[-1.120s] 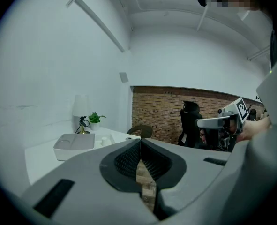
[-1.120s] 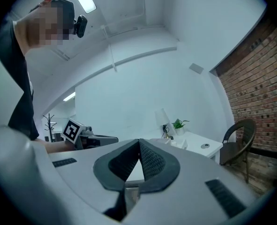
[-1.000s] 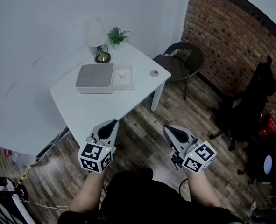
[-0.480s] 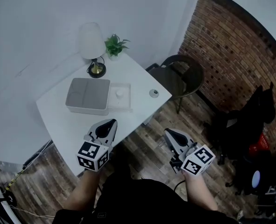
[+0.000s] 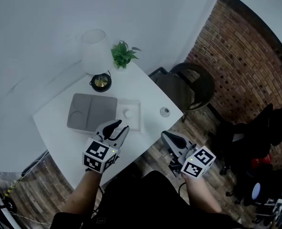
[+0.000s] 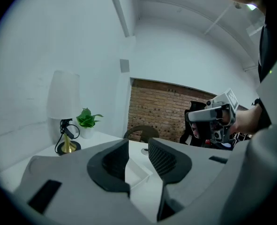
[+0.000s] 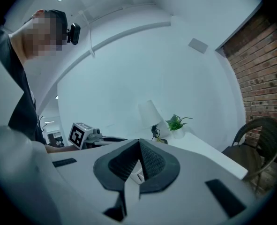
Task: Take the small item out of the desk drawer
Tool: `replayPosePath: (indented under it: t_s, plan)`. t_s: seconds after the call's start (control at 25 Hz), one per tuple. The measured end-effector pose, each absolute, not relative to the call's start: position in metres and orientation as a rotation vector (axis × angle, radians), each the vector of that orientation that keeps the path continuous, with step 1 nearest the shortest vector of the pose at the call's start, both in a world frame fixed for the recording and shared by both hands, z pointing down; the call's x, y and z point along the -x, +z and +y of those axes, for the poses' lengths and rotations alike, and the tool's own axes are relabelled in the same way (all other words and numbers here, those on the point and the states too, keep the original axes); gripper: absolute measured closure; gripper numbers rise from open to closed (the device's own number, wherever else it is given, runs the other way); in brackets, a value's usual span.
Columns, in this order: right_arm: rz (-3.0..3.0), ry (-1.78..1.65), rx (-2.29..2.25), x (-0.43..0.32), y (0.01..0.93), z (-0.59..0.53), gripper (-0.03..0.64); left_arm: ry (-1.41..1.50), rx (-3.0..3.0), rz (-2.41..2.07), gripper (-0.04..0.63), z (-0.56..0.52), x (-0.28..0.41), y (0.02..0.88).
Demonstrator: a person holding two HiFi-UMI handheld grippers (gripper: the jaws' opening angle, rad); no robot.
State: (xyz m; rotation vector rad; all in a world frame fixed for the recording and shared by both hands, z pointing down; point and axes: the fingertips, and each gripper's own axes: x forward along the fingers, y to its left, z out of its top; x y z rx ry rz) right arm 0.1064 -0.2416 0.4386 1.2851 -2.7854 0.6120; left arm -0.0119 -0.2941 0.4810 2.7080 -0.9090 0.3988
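On the white table (image 5: 59, 123) sits a grey drawer box (image 5: 92, 112). Its white drawer (image 5: 137, 123) is pulled out to the right, and a small white item (image 5: 128, 113) lies in it. My left gripper (image 5: 118, 127) hovers over the table just in front of the drawer; its jaws are opening with nothing between them. In the left gripper view the left gripper (image 6: 138, 154) shows a clear gap, with the drawer (image 6: 140, 171) beyond it. My right gripper (image 5: 168, 138) hangs off the table's front right edge, shut and empty. Its closed tips (image 7: 139, 150) meet in the right gripper view.
A white lamp (image 5: 95, 56) and a small potted plant (image 5: 123, 55) stand at the table's far side. A small round object (image 5: 165, 111) lies near the right corner. A dark chair (image 5: 191, 87) stands right of the table, by a brick wall (image 5: 245, 61).
The table has come nearer in the head view. Both grippers moved forward; the left one now reaches over the table by the drawer, and its jaws have parted.
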Motion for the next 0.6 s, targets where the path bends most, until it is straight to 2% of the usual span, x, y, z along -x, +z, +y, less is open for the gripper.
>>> replayPosePath:
  t_s: [0.2, 0.36, 0.6]
  plan:
    - [-2.796, 0.651, -1.212, -0.102, 0.45, -0.272, 0.619, 0.452, -2.669, -0.919, 0.458, -0.318, 0.01, 0.497]
    - [-2.807, 0.681, -1.14, -0.107, 0.461, -0.298, 0.619, 0.568, -2.659, -0.926, 0.396, -0.338, 0.001, 0.52]
    - [-2.827, 0.747, -1.08, -0.125, 0.476, -0.328, 0.619, 0.794, -2.593, -0.915, 0.365, -0.361, -0.017, 0.566]
